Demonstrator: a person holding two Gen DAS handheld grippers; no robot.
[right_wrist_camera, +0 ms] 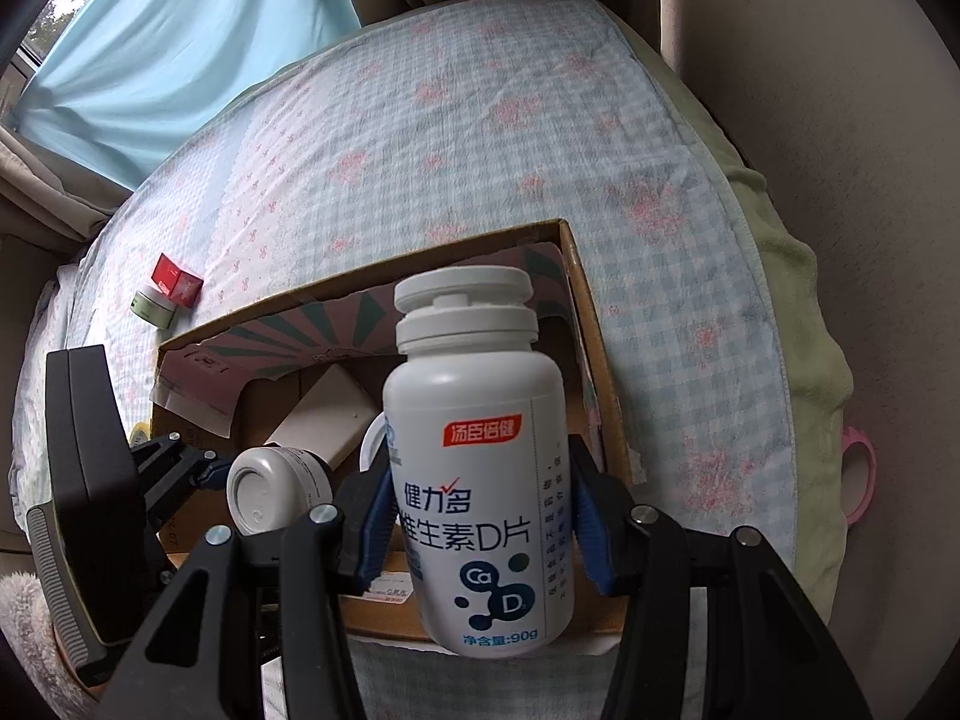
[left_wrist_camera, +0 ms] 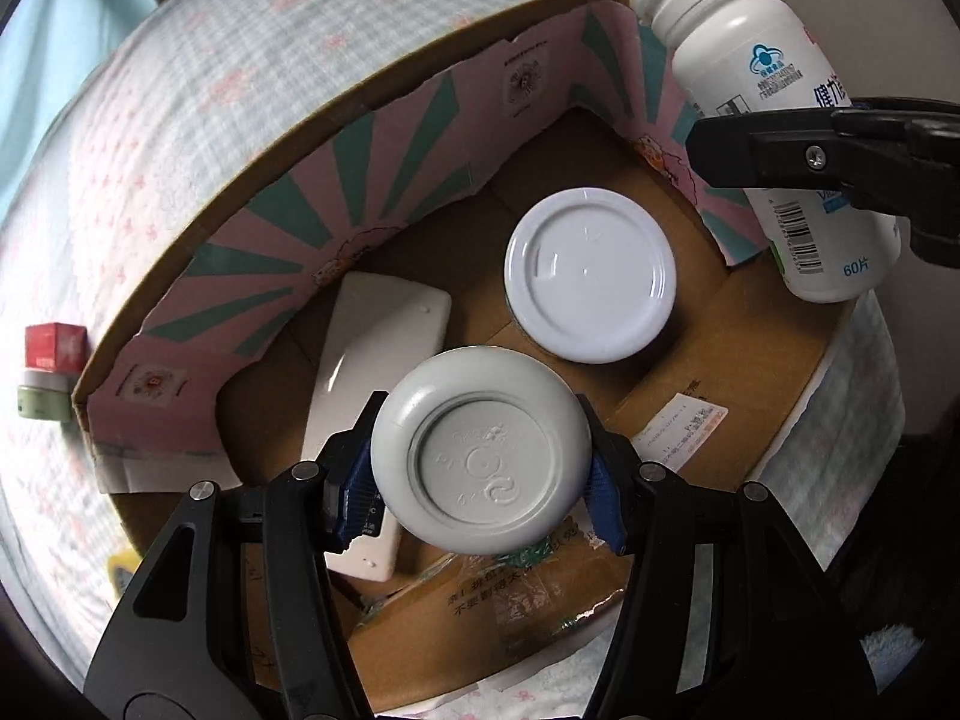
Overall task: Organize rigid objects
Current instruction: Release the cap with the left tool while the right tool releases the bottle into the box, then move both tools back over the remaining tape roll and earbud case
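My left gripper (left_wrist_camera: pixel 480 483) is shut on a small grey-white bottle (left_wrist_camera: pixel 480 450), seen bottom-first, held over an open cardboard box (left_wrist_camera: pixel 774 360). In the box lie a white-lidded jar (left_wrist_camera: pixel 591 273) and a white rectangular device (left_wrist_camera: pixel 384 348). My right gripper (right_wrist_camera: pixel 480 516) is shut on a white vitamin bottle (right_wrist_camera: pixel 480 480) with blue print, held upright above the box's near right side (right_wrist_camera: pixel 594 360). That bottle also shows at upper right in the left wrist view (left_wrist_camera: pixel 774 120). The left gripper's bottle shows in the right wrist view (right_wrist_camera: pixel 270 489).
The box sits on a bed with a checked, pink-flowered cover (right_wrist_camera: pixel 480 120). A red carton (right_wrist_camera: pixel 175 281) and a small green jar (right_wrist_camera: pixel 153 307) lie on the bed left of the box. A pink ring (right_wrist_camera: pixel 861 474) lies at the bed's right edge.
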